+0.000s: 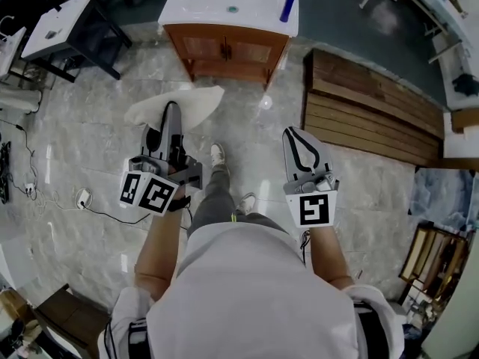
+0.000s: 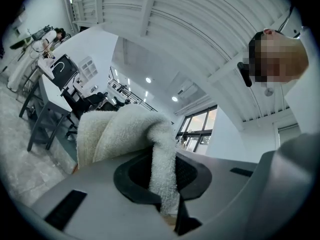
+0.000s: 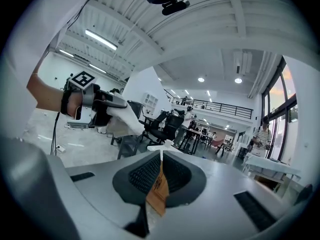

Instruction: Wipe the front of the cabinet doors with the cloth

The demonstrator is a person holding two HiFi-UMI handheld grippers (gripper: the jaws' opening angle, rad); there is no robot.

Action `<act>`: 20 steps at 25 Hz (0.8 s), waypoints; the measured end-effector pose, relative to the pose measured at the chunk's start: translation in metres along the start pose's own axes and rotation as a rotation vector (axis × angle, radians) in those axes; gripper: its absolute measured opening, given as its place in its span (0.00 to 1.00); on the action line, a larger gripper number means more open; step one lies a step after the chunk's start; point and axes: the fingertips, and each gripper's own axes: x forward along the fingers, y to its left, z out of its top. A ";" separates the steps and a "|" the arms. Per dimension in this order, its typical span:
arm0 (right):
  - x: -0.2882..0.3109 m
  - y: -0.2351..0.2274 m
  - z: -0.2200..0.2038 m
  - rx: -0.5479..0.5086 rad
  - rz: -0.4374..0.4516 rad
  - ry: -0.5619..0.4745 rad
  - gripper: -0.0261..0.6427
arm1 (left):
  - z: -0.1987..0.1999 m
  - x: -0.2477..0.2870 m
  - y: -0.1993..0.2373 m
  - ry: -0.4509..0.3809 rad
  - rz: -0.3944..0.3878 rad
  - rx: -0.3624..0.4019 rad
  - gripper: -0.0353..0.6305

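Note:
A wooden cabinet (image 1: pixel 228 52) with two doors and a white sink top stands ahead of me across the marble floor, well out of reach of both grippers. My left gripper (image 1: pixel 171 111) is shut on a white terry cloth (image 1: pixel 179 105), which hangs out past its tip. In the left gripper view the cloth (image 2: pixel 125 131) bulges above the jaws and a fold runs down between them at the left gripper (image 2: pixel 162 166). My right gripper (image 1: pixel 300 142) is shut and holds nothing. In the right gripper view only a thin slit is left at the right gripper (image 3: pixel 161 159), and the left gripper (image 3: pixel 97 106) shows with the cloth.
A blue bottle (image 1: pixel 289 4) lies on the sink top. Wooden planks (image 1: pixel 370 107) lie on the floor to the right of the cabinet. A grey desk (image 1: pixel 63 25) stands at the far left, with cables and a plug (image 1: pixel 82 198) on the floor. My feet (image 1: pixel 218 155) are between the grippers.

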 end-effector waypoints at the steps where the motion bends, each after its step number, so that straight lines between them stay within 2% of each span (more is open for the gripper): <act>1: 0.011 -0.003 -0.002 0.001 0.000 0.006 0.10 | -0.001 0.010 0.008 0.005 -0.002 -0.005 0.14; 14: 0.201 -0.049 0.006 -0.045 0.031 0.111 0.10 | -0.008 0.174 0.132 0.080 -0.033 -0.080 0.14; 20: 0.265 -0.057 0.000 -0.063 0.043 0.165 0.10 | -0.014 0.228 0.178 0.098 -0.044 -0.128 0.14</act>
